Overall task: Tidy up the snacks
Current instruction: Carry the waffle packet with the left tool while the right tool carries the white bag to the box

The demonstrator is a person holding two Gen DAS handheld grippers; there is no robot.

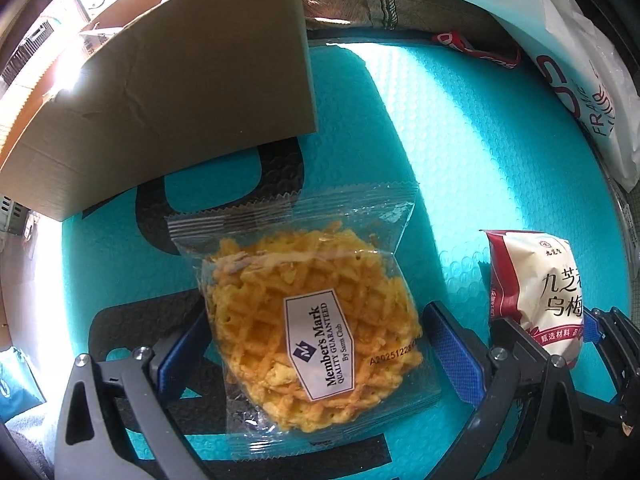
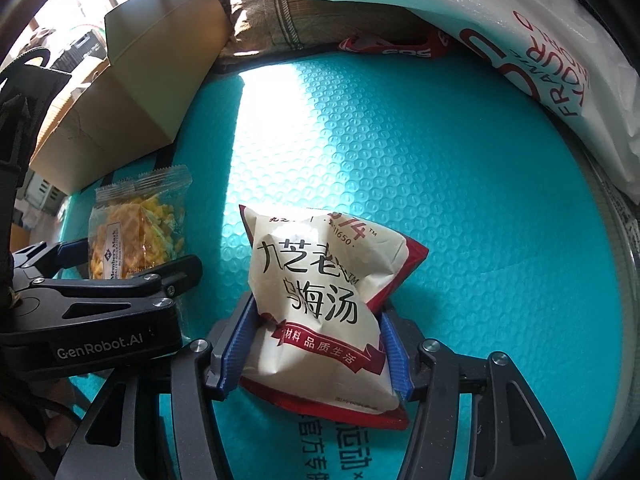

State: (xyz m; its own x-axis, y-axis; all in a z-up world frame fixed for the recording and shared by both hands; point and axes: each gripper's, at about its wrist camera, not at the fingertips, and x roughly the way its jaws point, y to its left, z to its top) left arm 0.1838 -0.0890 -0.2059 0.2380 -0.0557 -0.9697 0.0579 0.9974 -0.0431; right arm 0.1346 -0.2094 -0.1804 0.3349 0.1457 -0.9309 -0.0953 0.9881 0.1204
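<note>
Clear waffle-crisp packet flat; white-red pouch beside it.

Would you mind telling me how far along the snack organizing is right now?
Nothing looks packed yet; the cardboard box's inside is hidden. In hand: the left gripper straddles the clear Member's Mark snack pack, and the right gripper's jaws press the white-and-red packet. Left: both, plus a red packet at the mat's far edge.

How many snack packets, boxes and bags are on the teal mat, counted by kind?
Snack packets: 3: clear packet of yellow lattice crisps, white-and-red paper-look pouch, red wrapper at the far edge.
Brown cardboard boxes: 1.
White plastic bags with red lettering: 1.
Total: 5
</note>
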